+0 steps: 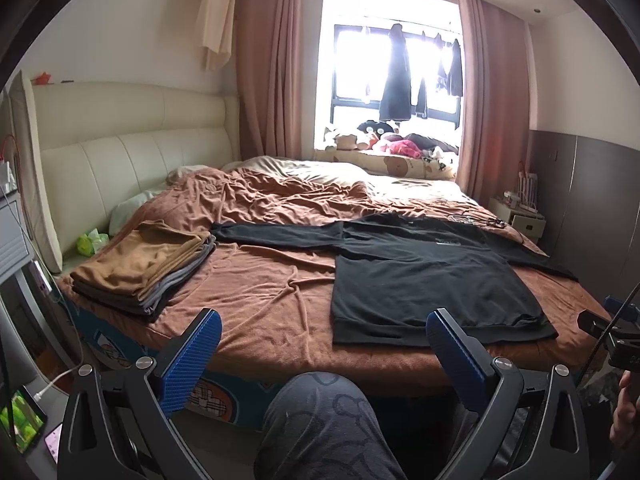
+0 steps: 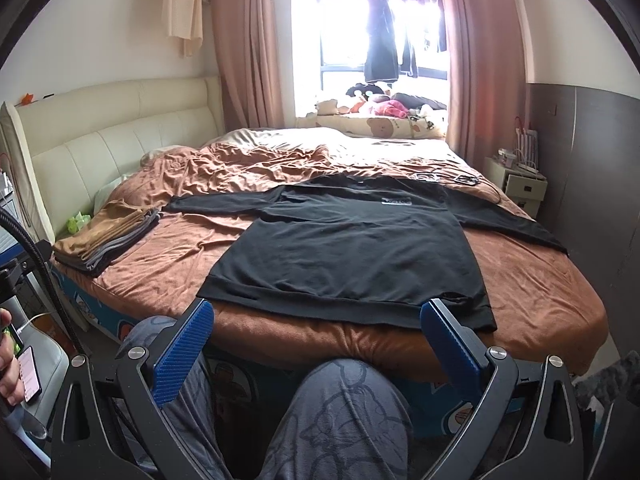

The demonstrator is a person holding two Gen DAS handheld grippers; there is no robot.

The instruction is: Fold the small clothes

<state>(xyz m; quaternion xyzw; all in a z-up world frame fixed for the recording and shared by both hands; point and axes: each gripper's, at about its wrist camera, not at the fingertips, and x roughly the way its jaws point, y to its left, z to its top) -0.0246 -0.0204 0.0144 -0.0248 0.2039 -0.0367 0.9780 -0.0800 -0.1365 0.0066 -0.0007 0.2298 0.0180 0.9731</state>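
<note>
With both grippers held back off the bed edge, nothing is gripped yet. Left gripper (image 1: 323, 330): jaws spread wide, empty. Right gripper (image 2: 316, 320): same, jaws released, empty.

Black long-sleeve top (image 2: 348, 248) lies flat on the brown bed cover (image 2: 160, 264), front up, hem toward the near edge, both sleeves spread out sideways. Hem sits just short of the mattress edge. Small label on the chest (image 2: 396, 201). Neck end is far from the grippers.

Folded stack (image 1: 140, 268) sits at the left near the headboard, tan piece on top, well apart from the top's body; the left sleeve tip reaches close to it.

Handling, my read: soft knit, light, limp. No stiffness, so it will drape and sag from any pinch point. Cover under it is plush and wrinkled, likely to drag on the fabric and bunch if slid, so lift rather than pull.

Grab points: sleeve cuff or shoulder seam for the sleeve-in fold, one per gripper. Hem corners are nearest, and the ribbed band gives thicker material to bite. Pinch one layer's edge plus backing, avoid catching the cover.

Person's knee (image 2: 344, 408) is under the jaws, clear of the work.
</note>
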